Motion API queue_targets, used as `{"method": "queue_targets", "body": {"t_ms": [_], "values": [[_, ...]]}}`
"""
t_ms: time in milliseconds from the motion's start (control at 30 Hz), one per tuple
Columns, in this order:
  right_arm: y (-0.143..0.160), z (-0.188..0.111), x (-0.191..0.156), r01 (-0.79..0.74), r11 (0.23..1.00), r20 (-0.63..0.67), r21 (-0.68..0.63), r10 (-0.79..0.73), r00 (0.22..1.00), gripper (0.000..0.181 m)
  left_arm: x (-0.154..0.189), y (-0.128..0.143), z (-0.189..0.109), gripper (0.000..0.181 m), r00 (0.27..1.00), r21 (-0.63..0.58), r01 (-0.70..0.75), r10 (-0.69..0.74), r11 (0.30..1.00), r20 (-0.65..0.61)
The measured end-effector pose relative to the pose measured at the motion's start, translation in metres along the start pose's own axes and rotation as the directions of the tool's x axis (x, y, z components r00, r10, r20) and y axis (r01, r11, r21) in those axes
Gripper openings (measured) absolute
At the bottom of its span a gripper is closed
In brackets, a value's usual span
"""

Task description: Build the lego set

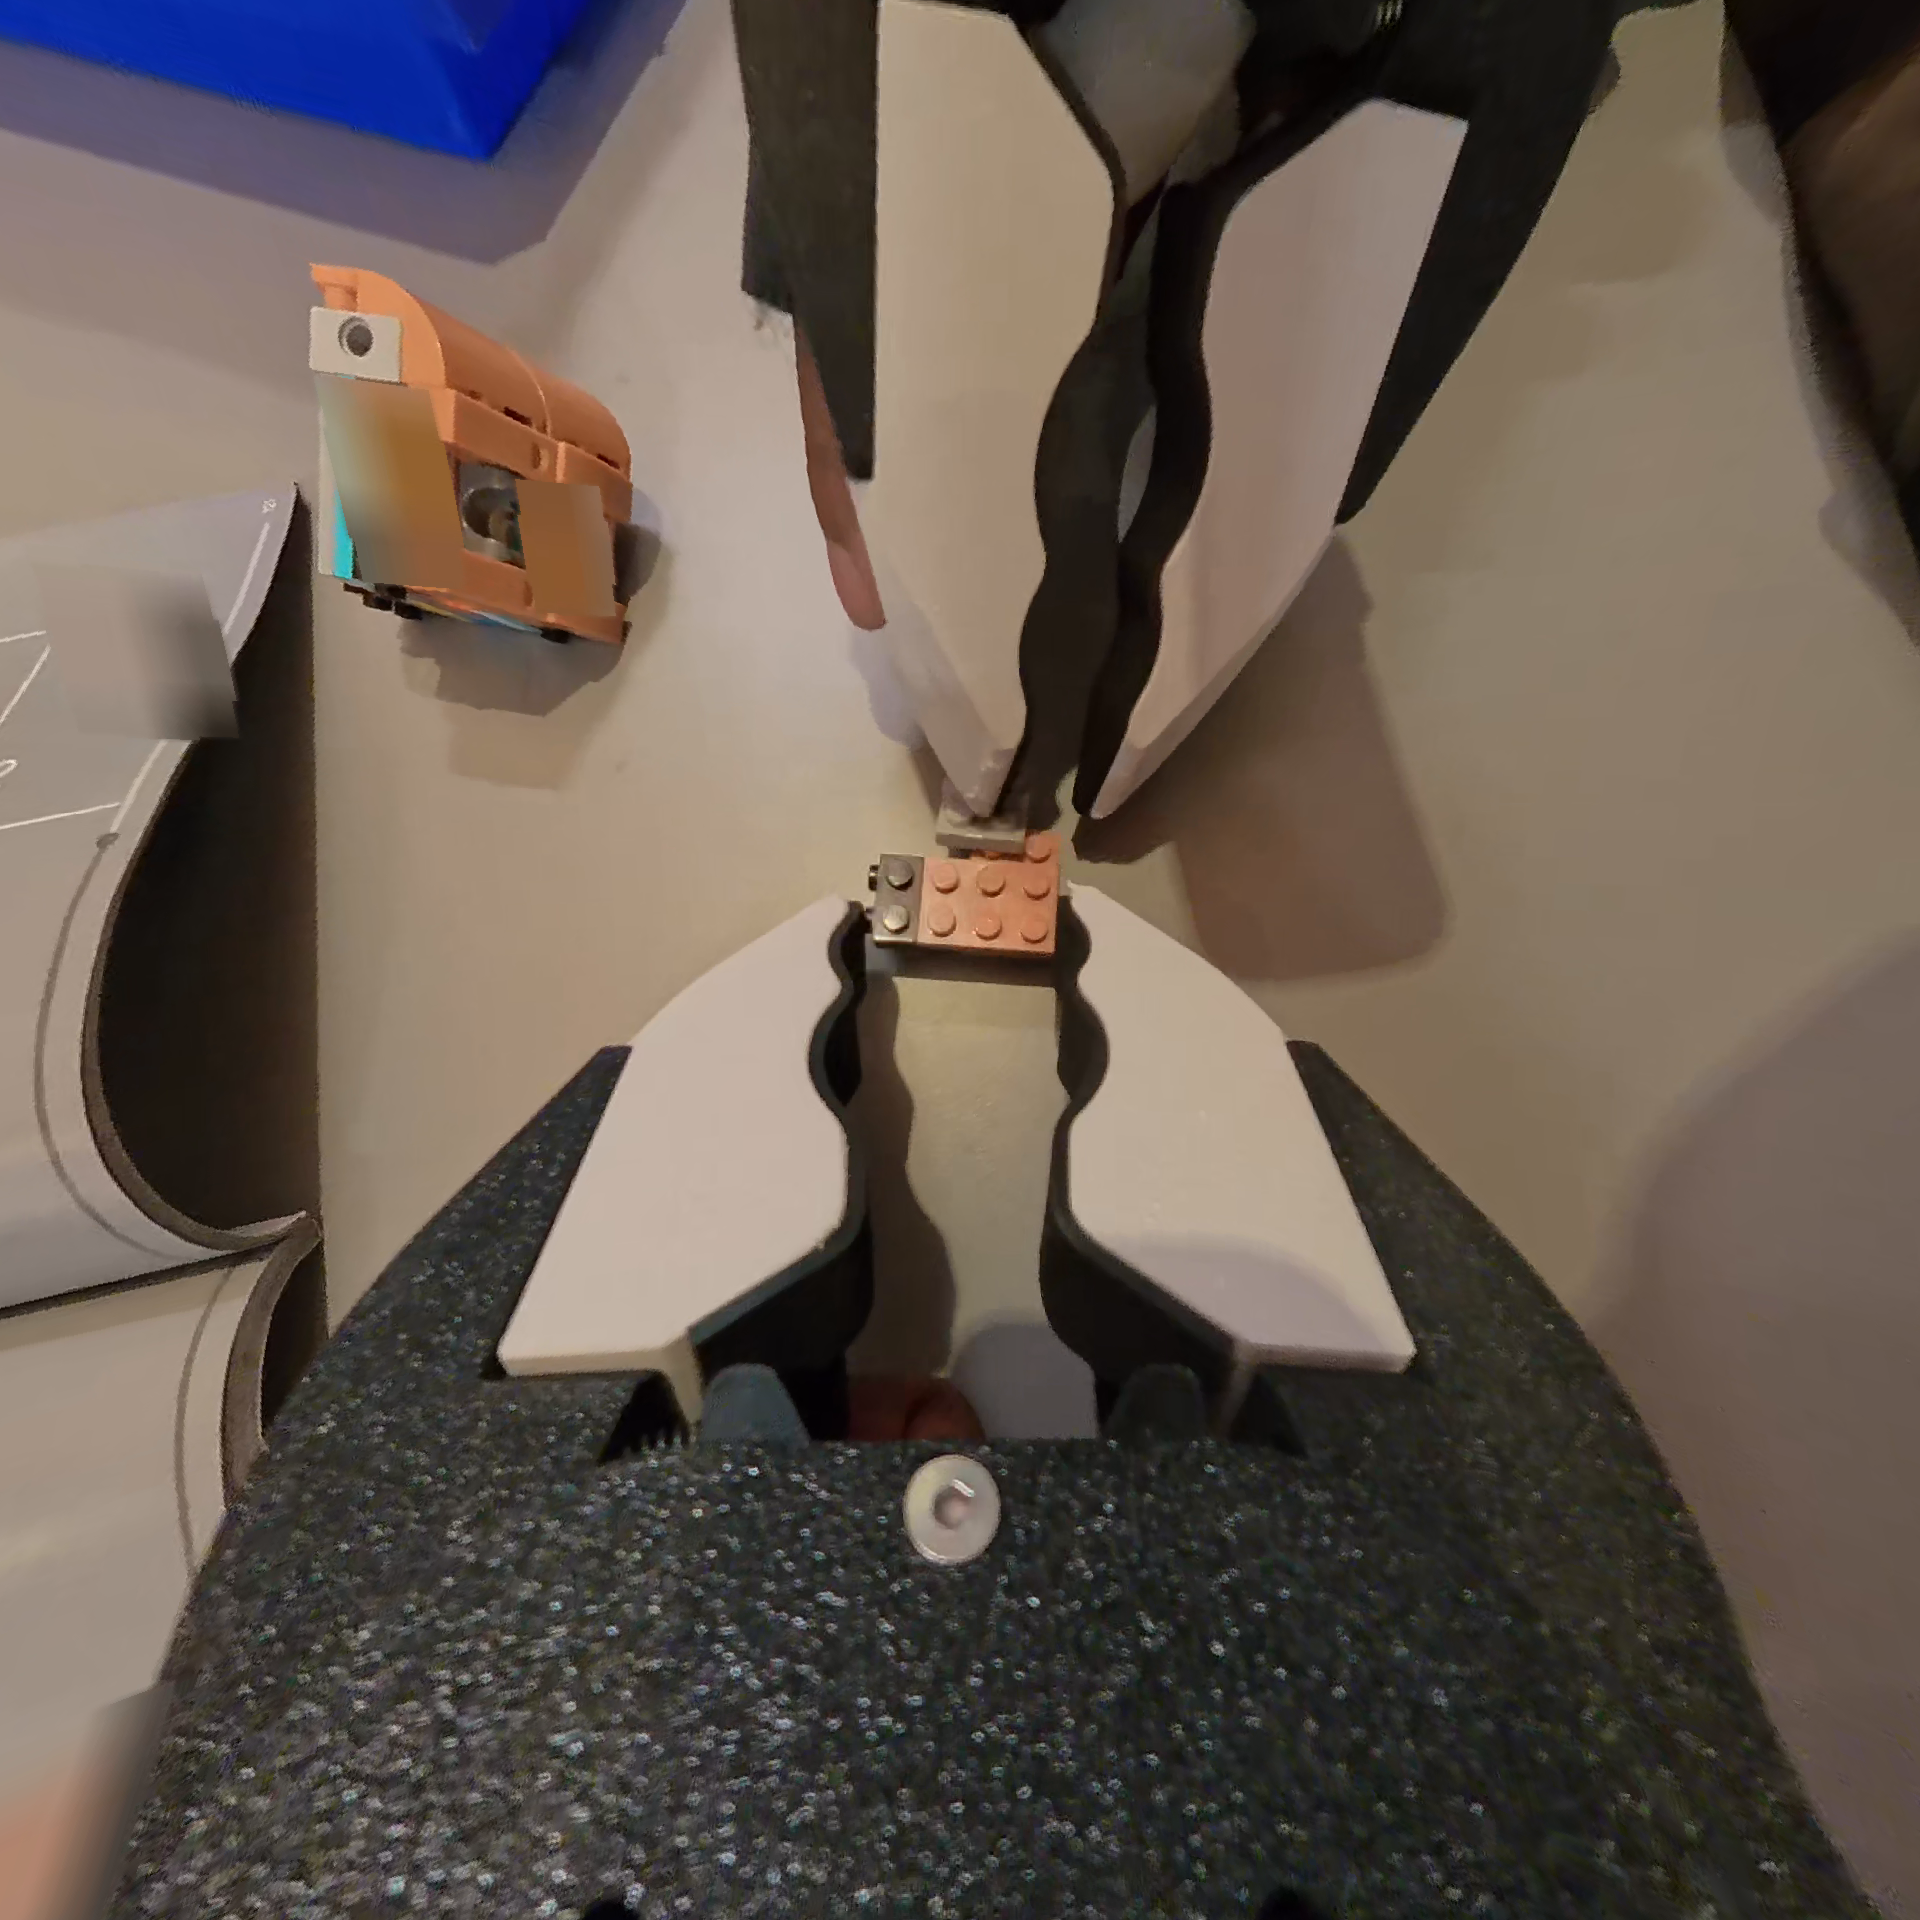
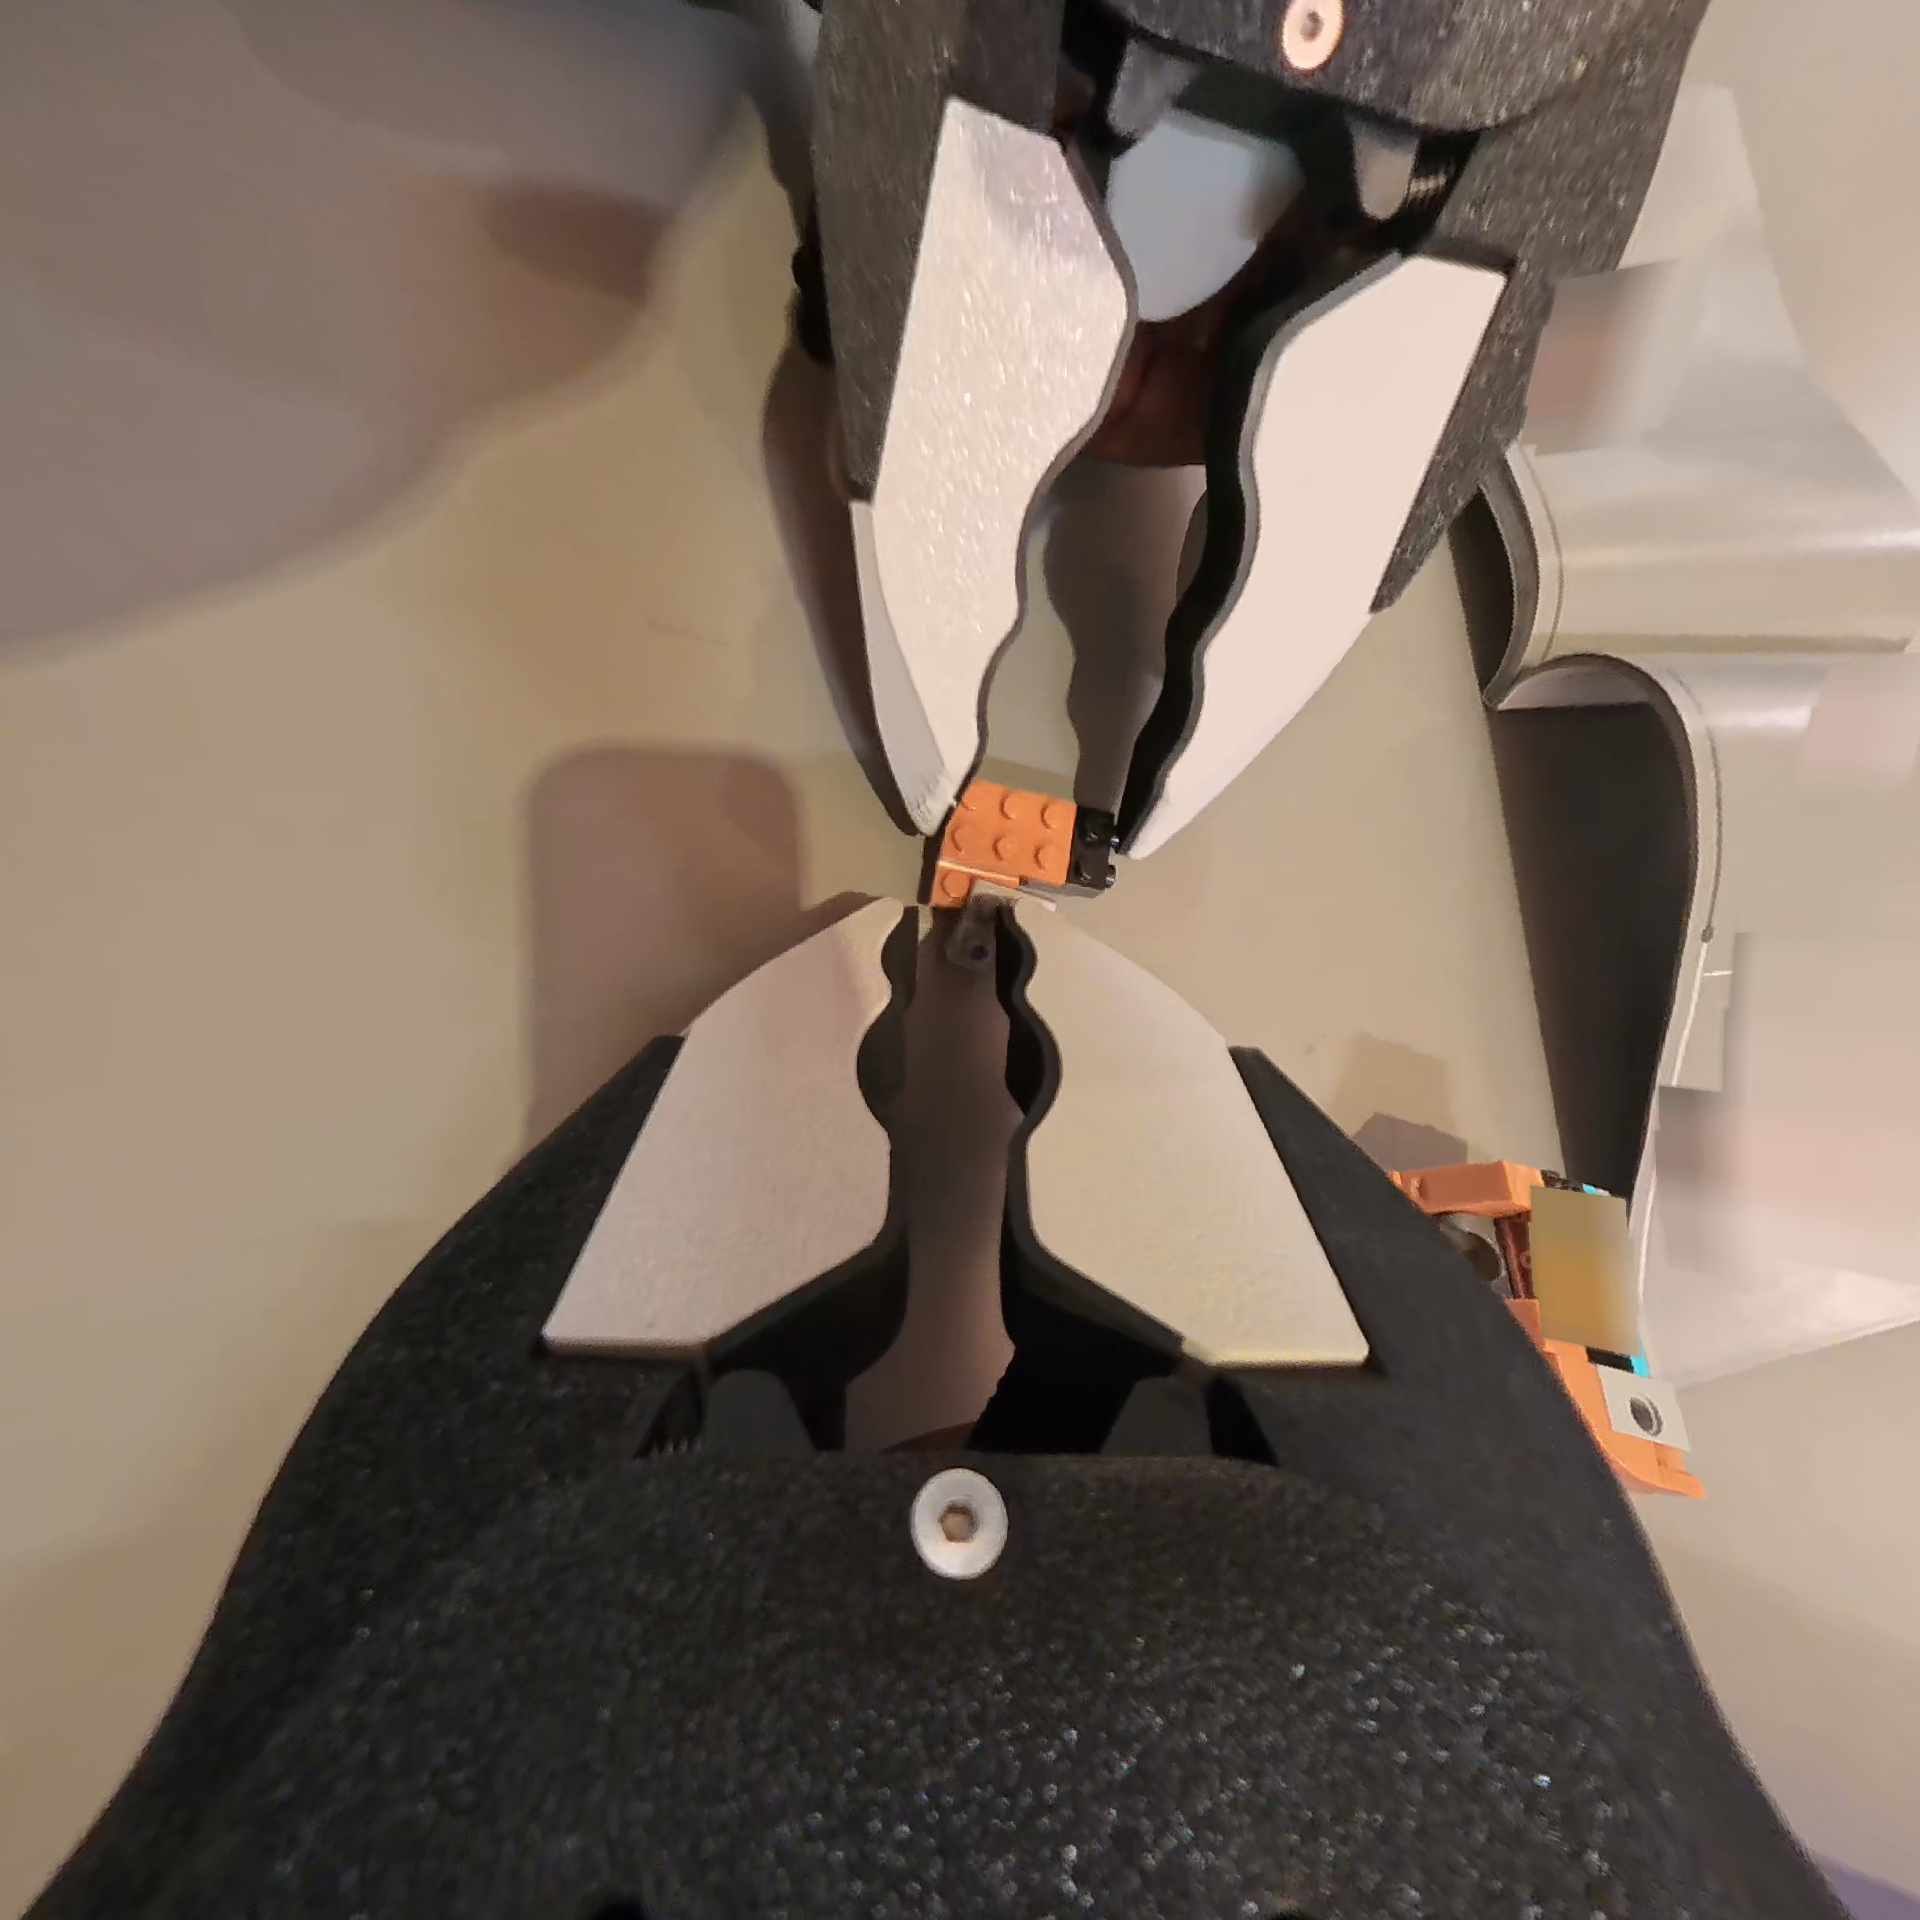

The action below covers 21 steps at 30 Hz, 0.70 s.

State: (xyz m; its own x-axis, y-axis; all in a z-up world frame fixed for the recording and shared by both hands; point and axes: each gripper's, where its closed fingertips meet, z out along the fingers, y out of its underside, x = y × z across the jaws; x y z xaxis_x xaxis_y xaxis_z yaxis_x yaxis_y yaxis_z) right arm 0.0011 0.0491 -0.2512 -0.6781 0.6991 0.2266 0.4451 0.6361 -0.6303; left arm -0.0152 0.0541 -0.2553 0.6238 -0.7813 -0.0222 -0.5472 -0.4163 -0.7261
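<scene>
My left gripper is shut on an orange studded plate with a small dark grey piece fixed to its left end. It holds them just above the table. My right gripper comes in from the opposite side, shut on a small grey piece that touches the plate's far edge. In the right wrist view my right gripper holds the grey piece against the near edge of the orange plate, which the left gripper grips by its ends.
A partly built orange model lies on the beige table to the left; it also shows in the right wrist view. An open instruction booklet lies at the left edge. A blue bin stands at the far left. The tips of both grippers are at nearly the same place.
</scene>
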Motion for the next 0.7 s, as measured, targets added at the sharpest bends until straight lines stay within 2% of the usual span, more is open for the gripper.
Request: {"method": "queue_targets", "body": {"t_ms": [433,700], "values": [[0.001,0.006,0.008,0.033,0.999,-0.096,-0.013,-0.034,0.995,0.016,-0.005,-0.002,-0.001,0.035,0.997,0.056,0.075,-0.074,0.996,-0.021],[0.000,0.009,0.015,0.061,0.998,-0.195,-0.023,-0.064,0.979,0.016,-0.013,-0.003,-0.004,0.034,0.981,0.081,0.193,-0.191,0.978,-0.034]]}}
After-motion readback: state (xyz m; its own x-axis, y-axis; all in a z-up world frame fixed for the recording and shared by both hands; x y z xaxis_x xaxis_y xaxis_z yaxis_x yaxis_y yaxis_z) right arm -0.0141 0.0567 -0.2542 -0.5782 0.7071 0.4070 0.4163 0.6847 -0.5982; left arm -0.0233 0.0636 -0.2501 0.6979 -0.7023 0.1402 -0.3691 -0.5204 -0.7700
